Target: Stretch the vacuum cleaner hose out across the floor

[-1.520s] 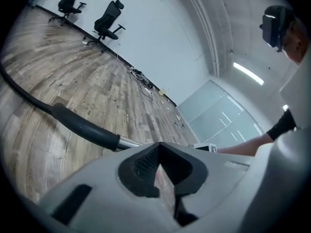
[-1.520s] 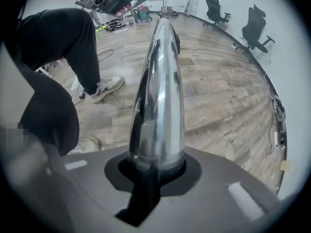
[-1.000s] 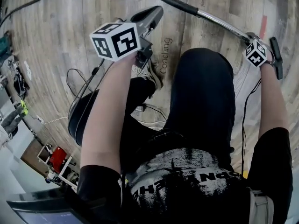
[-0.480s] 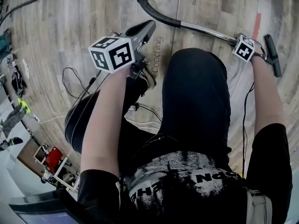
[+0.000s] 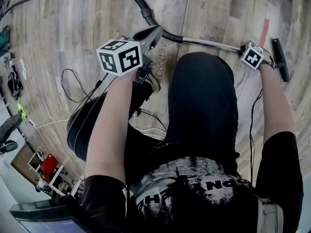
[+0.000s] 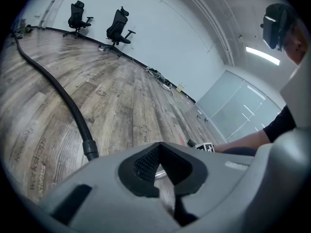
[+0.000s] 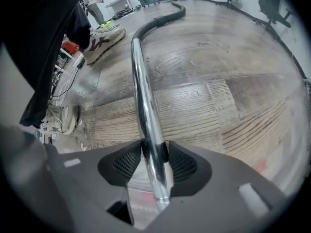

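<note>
Low on the wood floor (image 5: 73, 28), the hose (image 6: 59, 89) trails off from its chrome wand (image 7: 145, 110), which lies between jaws of the right tool (image 7: 154, 166) that have just been opening, seemingly to lay it down; left tool (image 6: 158, 171) pressed together, empty.

Two black office chairs (image 6: 118, 25) stand by the far white wall (image 6: 160, 23). On the wood-plank floor (image 5: 73, 38), a thin cable (image 5: 62, 81) loops at my left, a red tape strip (image 5: 264, 31) lies at my right, and my sneaker (image 7: 102, 40) rests flat.
</note>
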{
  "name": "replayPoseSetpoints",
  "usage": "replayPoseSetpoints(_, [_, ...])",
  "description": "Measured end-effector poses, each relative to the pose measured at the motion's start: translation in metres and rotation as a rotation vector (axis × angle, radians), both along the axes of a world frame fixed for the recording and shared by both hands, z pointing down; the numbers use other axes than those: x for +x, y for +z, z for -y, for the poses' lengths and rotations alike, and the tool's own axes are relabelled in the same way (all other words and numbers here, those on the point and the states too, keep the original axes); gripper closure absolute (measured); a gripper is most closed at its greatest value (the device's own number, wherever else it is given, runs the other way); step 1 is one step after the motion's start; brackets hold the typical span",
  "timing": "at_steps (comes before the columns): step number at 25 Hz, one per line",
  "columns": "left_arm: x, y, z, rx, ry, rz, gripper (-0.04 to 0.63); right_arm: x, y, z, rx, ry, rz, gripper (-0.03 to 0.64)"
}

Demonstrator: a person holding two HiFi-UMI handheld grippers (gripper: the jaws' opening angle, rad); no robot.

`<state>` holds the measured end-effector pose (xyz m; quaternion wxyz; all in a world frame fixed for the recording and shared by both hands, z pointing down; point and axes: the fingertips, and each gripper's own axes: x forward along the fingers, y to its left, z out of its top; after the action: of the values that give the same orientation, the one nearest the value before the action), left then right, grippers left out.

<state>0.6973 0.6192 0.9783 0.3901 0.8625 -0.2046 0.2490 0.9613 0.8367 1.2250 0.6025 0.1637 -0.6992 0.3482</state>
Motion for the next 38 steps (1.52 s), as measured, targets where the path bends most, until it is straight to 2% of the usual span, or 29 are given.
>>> replayPoseSetpoints(5, [0.0,-0.006,0.014,0.028,0.01,-0.017,0.594,0.001,-0.011,-0.006,-0.026,0.034,-0.027,0.45])
replayPoseSetpoints(8, [0.004,-0.016,0.025,0.071,0.053,-0.01,0.594,-0.006,-0.034,0.012,0.021,0.076,-0.031,0.537])
replayPoseSetpoints(10, [0.002,-0.031,0.026,0.106,0.125,0.026,0.594,-0.022,-0.062,0.022,0.019,0.116,-0.004,0.586])
replayPoseSetpoints(12, [-0.006,-0.058,0.03,0.141,0.212,0.069,0.594,-0.043,-0.106,0.036,0.002,0.125,0.019,0.609])
replayPoseSetpoints(14, [-0.016,-0.1,0.03,0.158,0.253,0.076,0.594,-0.058,-0.162,0.047,0.002,0.077,0.013,0.611])
replayPoseSetpoints(16, [-0.03,-0.149,0.033,0.154,0.231,0.057,0.594,-0.077,-0.228,0.062,0.025,0.052,0.041,0.611])
replayPoseSetpoints(21, [-0.061,-0.273,0.043,0.14,0.126,0.013,0.594,-0.147,-0.401,0.101,0.081,0.111,0.22,0.611])
replayPoseSetpoints(23, [-0.071,-0.327,0.046,0.135,0.067,-0.027,0.594,-0.178,-0.469,0.12,0.135,0.127,0.298,0.611])
replayPoseSetpoints(26, [-0.084,-0.405,0.052,0.176,0.024,-0.057,0.594,-0.225,-0.571,0.158,0.25,0.151,0.42,0.611])
replayPoseSetpoints(32, [-0.108,-0.549,0.061,0.273,0.057,-0.099,0.594,-0.293,-0.752,0.228,0.481,0.168,0.563,0.611])
replayPoseSetpoints(35, [-0.116,-0.601,0.079,0.351,0.087,-0.111,0.595,-0.308,-0.819,0.266,0.618,0.161,0.587,0.611])
replayPoseSetpoints(38, [-0.125,-0.643,0.112,0.437,0.092,-0.147,0.594,-0.315,-0.88,0.307,0.772,0.218,0.628,0.61])
